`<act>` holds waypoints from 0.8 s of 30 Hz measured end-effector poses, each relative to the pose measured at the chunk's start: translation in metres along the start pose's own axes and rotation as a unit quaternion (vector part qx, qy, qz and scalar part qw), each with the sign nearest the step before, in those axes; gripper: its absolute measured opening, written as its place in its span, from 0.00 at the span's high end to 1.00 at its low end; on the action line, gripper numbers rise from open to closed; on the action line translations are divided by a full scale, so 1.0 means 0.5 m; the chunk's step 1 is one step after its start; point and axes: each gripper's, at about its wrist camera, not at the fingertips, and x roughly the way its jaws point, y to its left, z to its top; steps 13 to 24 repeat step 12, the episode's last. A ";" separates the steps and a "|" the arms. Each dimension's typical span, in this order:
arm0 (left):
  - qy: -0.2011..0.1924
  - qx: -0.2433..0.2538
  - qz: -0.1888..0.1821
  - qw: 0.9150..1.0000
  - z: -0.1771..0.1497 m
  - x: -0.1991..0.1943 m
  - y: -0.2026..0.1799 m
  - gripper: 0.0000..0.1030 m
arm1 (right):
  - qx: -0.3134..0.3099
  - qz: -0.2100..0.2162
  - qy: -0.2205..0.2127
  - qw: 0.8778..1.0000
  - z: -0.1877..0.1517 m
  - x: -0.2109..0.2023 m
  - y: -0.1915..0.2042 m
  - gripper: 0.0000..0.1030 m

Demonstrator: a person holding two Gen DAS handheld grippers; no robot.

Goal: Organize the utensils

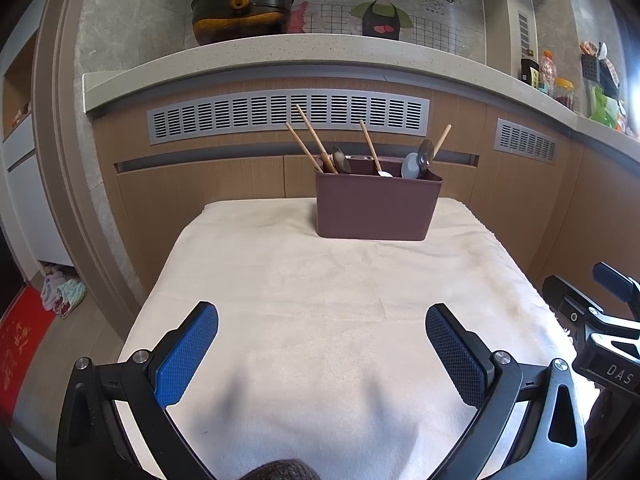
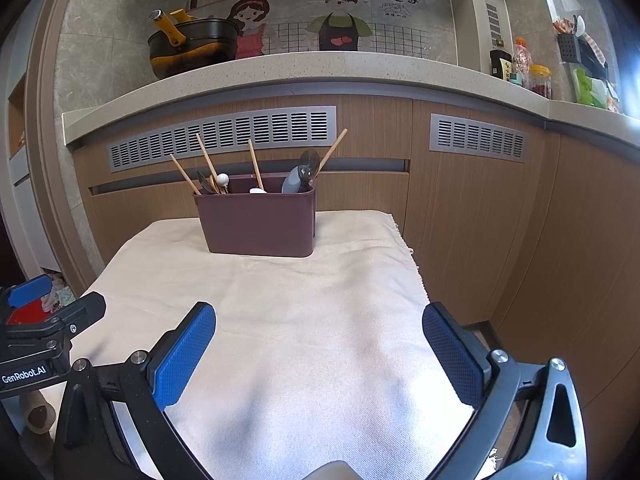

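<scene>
At the far end of the cloth-covered surface (image 1: 320, 300), well ahead of both my grippers: one brown utensil holder (image 1: 378, 208), upright, long side facing me, already stocked. Contents: wooden chopsticks (image 1: 312, 138) leaning left at the holder's left end, one more stick and a white spoon (image 1: 385, 174) mid-box, grey spoons (image 1: 418, 160) at its right end; all handles roughly upright, tilted. No loose utensil shows on the cloth between holder and fingers, so I judge the sorting nearly or wholly done. Bearing: holder lies ahead and slightly right of my left gripper (image 1: 322, 332), ahead and slightly left of my right gripper (image 2: 318, 330); neither is clearly nearer. Pose: both held low over the near cloth, level, pointing forward, side by side. Fingers: both pairs spread wide, holding nothing.
</scene>
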 end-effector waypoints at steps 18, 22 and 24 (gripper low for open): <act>0.002 -0.001 0.005 1.000 -0.003 -0.005 -0.001 0.00 | -0.002 0.003 0.004 1.000 0.000 0.003 -0.004 0.00; 0.002 -0.001 0.005 1.000 -0.003 -0.005 -0.001 0.00 | -0.002 0.003 0.004 1.000 0.000 0.003 -0.004 0.00; 0.002 -0.001 0.005 1.000 -0.003 -0.005 -0.001 0.00 | -0.002 0.003 0.004 1.000 0.000 0.003 -0.004 0.00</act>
